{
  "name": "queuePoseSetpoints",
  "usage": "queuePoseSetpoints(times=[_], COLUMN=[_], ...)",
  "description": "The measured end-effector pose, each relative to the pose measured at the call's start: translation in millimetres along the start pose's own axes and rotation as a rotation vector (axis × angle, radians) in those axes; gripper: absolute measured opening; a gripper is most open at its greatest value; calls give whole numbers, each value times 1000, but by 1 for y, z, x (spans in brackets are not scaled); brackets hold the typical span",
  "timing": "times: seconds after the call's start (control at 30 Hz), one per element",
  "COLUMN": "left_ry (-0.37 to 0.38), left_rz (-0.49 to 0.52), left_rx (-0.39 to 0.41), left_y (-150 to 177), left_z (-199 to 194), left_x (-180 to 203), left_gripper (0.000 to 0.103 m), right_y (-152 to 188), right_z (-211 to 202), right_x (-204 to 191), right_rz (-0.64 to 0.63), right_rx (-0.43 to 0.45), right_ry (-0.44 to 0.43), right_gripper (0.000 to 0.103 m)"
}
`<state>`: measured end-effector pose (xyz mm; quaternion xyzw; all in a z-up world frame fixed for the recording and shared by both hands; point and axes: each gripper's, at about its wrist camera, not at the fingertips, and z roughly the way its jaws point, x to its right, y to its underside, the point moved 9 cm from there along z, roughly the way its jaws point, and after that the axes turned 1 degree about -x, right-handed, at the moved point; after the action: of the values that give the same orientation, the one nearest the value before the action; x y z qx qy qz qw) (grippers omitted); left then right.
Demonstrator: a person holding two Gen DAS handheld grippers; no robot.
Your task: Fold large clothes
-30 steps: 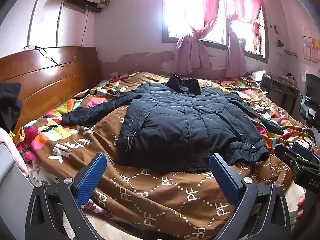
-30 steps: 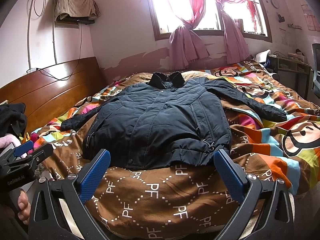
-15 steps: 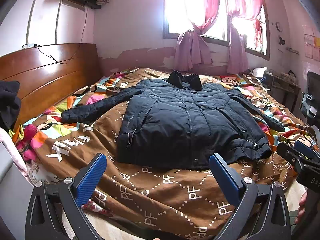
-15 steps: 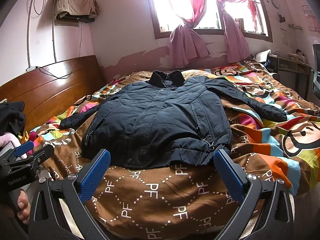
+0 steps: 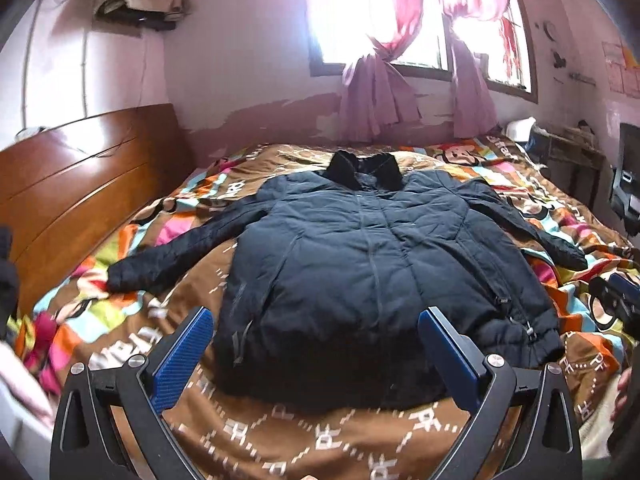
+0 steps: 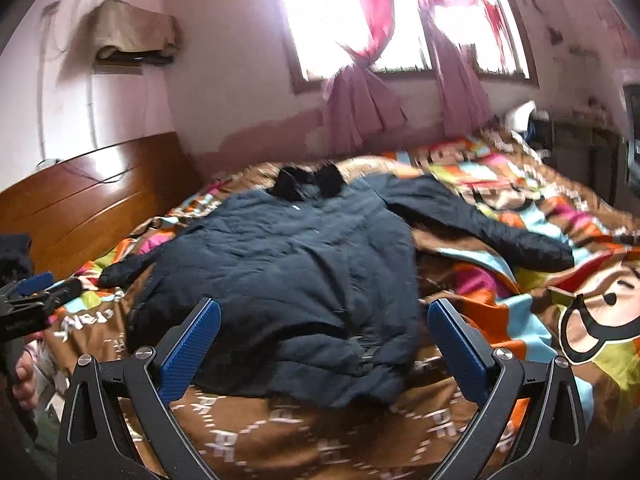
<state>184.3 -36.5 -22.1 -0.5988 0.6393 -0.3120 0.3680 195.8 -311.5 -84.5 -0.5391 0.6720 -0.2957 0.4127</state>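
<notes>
1. Between the blue-padded fingers (image 5: 182, 360) of the left gripper (image 5: 316, 354) there is nothing but air: jaws spread wide, holding nothing, poised above the near hem, which reads as lining up for a grab rather than making one.
2. Over on the right gripper (image 6: 324, 346), same story: blue pads (image 6: 456, 348) parted and released, framing the lower right corner of the garment, not touching it as far as the blurred view shows.
3. Just ahead of both pairs of fingers lies the large dark navy padded jacket (image 5: 372, 264), front up, zipped, collar at the far end, hem nearest the grippers.
4. Out to either side of the fingers its sleeves are flung wide, left sleeve (image 5: 180, 248) toward the wooden headboard (image 5: 80, 184), right sleeve (image 6: 480, 224) stretching away: spread flat, likely so the folds come clean.
5. Beneath it all, the brown patterned quilt with bright cartoon patches (image 5: 320, 440) serves as the folding surface; no fold is made yet.
</notes>
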Motion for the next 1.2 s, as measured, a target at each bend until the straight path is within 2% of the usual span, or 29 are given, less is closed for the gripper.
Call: queuePoseSetpoints(times=[0.07,0.2,0.27,0.37,0.47,0.6,0.73,0.87,0.93,1.0,1.07,1.1,1.13,1.17,1.2], left_ry=[7,34,56,87,118,152,154,197,224,240,263,271,280,303,319], left_rz=[16,25,14,-21,-11,-1,21,50,47,46,53,56,56,55,51], left_rx=[-22,-62,-85,-171,-224,-252,-276,-258,-247,-237,-241,-245,-250,-261,-273], left_y=[-10,-25,-32,-35,-39,-54,-77,-109,-124,-135,-145,-148,-149,-151,-152], left_z=[15,45,62,95,129,171,209,252,274,296,323,334,341,352,360], left_x=[12,36,48,72,97,126,144,170,186,202,224,235,242,254,263], left_gripper=[103,103,103,103,103,103,103,103,103,103,103,103,103,103,103], right_y=[-10,-28,-33,-43,-49,-50,-36,-26,-21,-14,-7,-4,-5,-3,-2], right_z=[19,53,73,104,139,183,225,251,263,274,279,279,280,278,275], right_x=[33,94,120,149,181,231,277,314,326,335,341,344,350,352,354], right_rz=[57,174,241,294,354,530,736,884,948,1007,1039,1060,1072,1080,1086], right_rx=[-31,-34,-46,-48,-68,-94,-176,-159,-131,-98,-80,-56,-42,-19,-5], right_ry=[41,138,158,155,181,192,212,277,279,272,276,276,269,266,264], right_gripper=[102,102,102,102,102,102,102,102,102,96,76,73,66,52,45])
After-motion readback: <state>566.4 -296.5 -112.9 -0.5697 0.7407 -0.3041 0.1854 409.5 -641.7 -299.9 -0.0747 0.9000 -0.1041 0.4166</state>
